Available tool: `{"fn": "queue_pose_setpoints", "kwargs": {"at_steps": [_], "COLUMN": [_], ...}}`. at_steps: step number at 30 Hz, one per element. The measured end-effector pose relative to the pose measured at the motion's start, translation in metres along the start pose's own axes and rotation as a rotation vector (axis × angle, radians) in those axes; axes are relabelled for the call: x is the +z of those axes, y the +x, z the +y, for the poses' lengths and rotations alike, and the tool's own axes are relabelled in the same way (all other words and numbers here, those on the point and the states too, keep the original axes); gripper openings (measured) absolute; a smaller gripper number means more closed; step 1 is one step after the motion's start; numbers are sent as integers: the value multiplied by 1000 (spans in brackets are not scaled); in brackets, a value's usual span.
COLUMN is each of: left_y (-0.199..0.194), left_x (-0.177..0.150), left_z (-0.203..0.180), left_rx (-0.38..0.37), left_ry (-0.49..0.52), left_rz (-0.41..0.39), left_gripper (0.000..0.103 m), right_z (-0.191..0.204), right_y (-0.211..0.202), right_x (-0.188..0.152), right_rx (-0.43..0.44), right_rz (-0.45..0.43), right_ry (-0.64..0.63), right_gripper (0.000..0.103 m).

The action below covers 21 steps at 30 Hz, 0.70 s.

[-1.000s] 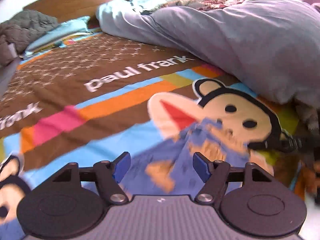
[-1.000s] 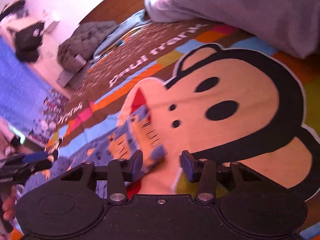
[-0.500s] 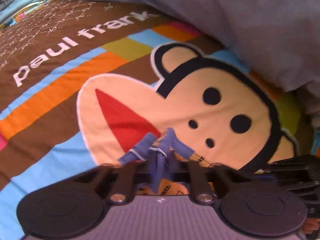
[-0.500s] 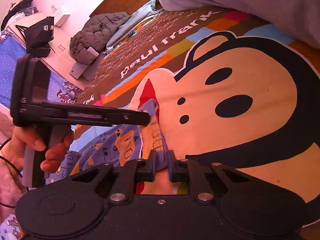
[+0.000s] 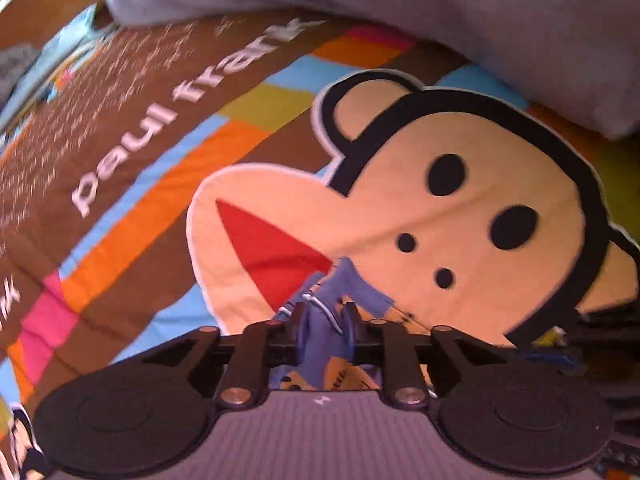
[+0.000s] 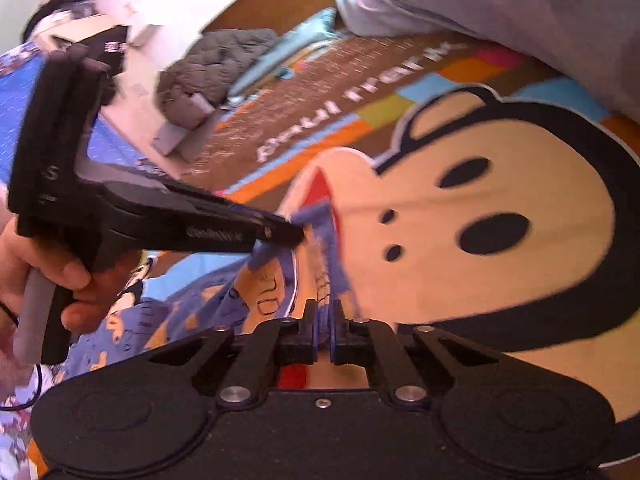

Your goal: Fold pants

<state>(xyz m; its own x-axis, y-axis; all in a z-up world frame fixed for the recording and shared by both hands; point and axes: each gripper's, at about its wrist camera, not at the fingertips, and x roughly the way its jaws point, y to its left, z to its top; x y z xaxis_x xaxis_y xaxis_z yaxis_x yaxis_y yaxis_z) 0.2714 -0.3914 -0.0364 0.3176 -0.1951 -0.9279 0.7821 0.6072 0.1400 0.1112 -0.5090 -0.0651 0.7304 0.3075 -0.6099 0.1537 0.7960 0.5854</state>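
Pants (image 6: 276,280), blue with orange cartoon prints, lie bunched on the bedspread (image 5: 500,184) over the big monkey face's mouth. Left gripper (image 5: 325,330) is clenched on a gathered fold of the blue cloth, which rises between its jaws and peaks just ahead of them. Right gripper (image 6: 323,326) is likewise clamped on a thin edge of the same cloth. Ahead of and left of the right jaws, the left gripper's tip bites the cloth, a hand (image 6: 48,268) gripping its handle. A grey duvet (image 5: 460,16) lies far beyond both jaws.
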Motion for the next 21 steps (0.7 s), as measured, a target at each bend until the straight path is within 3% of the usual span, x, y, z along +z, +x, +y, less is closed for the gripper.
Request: {"fn": "queue_pose_setpoints", "kwargs": {"at_steps": [2,4,6,9,11,15,19,21], "left_y": [-2,-6,-9,9,19,21,15,10], "left_x": [-2,-5,-9,-9,-9,-4,-4,-2], "left_z": [13,25,32,36,42,53,39,34], "left_rx": [-42,-55,-38,-82,-116,-205,-127,-110], "left_ry": [-57,-80,-64,-25,-53,-129,-85,-87], "left_rz": [-8,-27,-46,40,66,66,67,65], "left_gripper": [29,60,66,66,61,31,9,9], "right_z": [-7,-11,-12,-12,-14,-14,-9,-8], "right_y": [1,0,0,7,17,23,23,18], "right_x": [1,2,3,5,5,4,2,3], "right_rx": [16,16,0,5,15,5,5,-2], "right_rz": [19,15,6,25,45,47,56,31], "right_ry": [35,51,37,28,36,35,20,17], "right_gripper": [12,21,27,41,40,26,12,5]}}
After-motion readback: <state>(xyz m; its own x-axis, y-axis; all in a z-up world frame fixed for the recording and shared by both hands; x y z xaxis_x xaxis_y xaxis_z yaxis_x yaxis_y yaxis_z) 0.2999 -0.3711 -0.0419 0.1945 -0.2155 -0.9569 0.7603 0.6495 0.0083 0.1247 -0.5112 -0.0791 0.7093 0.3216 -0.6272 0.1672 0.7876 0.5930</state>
